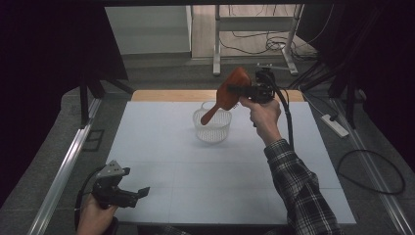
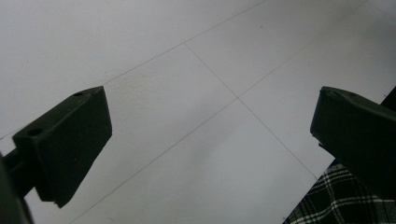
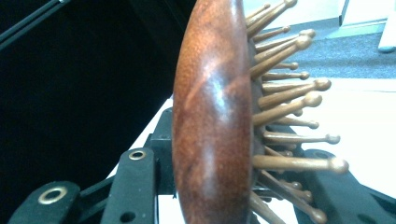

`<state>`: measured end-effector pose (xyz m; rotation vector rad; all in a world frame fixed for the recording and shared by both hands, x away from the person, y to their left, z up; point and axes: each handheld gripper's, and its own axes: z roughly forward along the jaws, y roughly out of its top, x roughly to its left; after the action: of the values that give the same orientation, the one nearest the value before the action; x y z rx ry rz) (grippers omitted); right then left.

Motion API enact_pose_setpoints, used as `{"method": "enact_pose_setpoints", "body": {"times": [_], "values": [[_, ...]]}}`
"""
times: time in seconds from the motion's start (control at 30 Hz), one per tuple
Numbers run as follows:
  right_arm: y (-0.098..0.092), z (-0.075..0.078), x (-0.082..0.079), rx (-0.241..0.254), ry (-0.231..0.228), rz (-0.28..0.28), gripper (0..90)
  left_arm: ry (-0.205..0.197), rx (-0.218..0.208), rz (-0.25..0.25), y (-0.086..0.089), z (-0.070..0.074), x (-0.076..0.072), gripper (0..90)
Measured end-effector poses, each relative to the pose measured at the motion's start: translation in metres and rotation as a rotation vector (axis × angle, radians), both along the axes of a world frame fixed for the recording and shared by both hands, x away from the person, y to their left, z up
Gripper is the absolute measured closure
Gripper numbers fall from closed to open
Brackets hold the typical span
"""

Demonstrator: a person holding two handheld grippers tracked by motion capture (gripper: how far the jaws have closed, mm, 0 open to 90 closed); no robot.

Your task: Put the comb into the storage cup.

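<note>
Across the pale surface [image 1: 161,147], little else in play. At its far middle, a clear plastic basket [image 1: 212,126], with nothing visible inside. Raised just above that basket, a wooden hairbrush [image 1: 229,93], handle angled down toward the rim, head clamped by the right tongs [image 1: 241,89], back and bristle pins pressed between the pads. Lifted, then, but not yet set down: lowering and release judged outstanding. Near the front left corner, left tongs [image 1: 133,192] spread wide, holding nothing.

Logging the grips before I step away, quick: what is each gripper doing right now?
Left gripper: open, holding nothing, over the table.
Right gripper: shut on the wooden hairbrush, held above the clear basket.
</note>
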<state>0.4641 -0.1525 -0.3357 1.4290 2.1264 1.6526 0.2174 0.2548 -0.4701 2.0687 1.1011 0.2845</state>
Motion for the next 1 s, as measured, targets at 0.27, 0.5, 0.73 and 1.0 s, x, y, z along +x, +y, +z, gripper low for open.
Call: {"method": "enact_pose_setpoints", "body": {"times": [0.27, 0.5, 0.73, 1.0], "values": [[0.008, -0.01, 0.006, -0.03, 0.012, -0.003, 56.1, 0.001, 0.0, -0.003, 0.0, 0.0, 0.0, 0.0], [0.016, -0.017, 0.008, -0.052, 0.022, 0.005, 56.0, 0.004, -0.001, -0.004, 0.0, 0.0, 0.0, 0.0], [0.022, -0.024, 0.009, -0.072, 0.028, 0.006, 56.1, 0.003, -0.001, -0.004, 0.0, 0.0, 0.0, 0.0], [0.024, -0.037, 0.011, -0.09, 0.047, 0.001, 56.1, -0.001, 0.006, -0.004, -0.001, 0.0, 0.0, 0.0]]}}
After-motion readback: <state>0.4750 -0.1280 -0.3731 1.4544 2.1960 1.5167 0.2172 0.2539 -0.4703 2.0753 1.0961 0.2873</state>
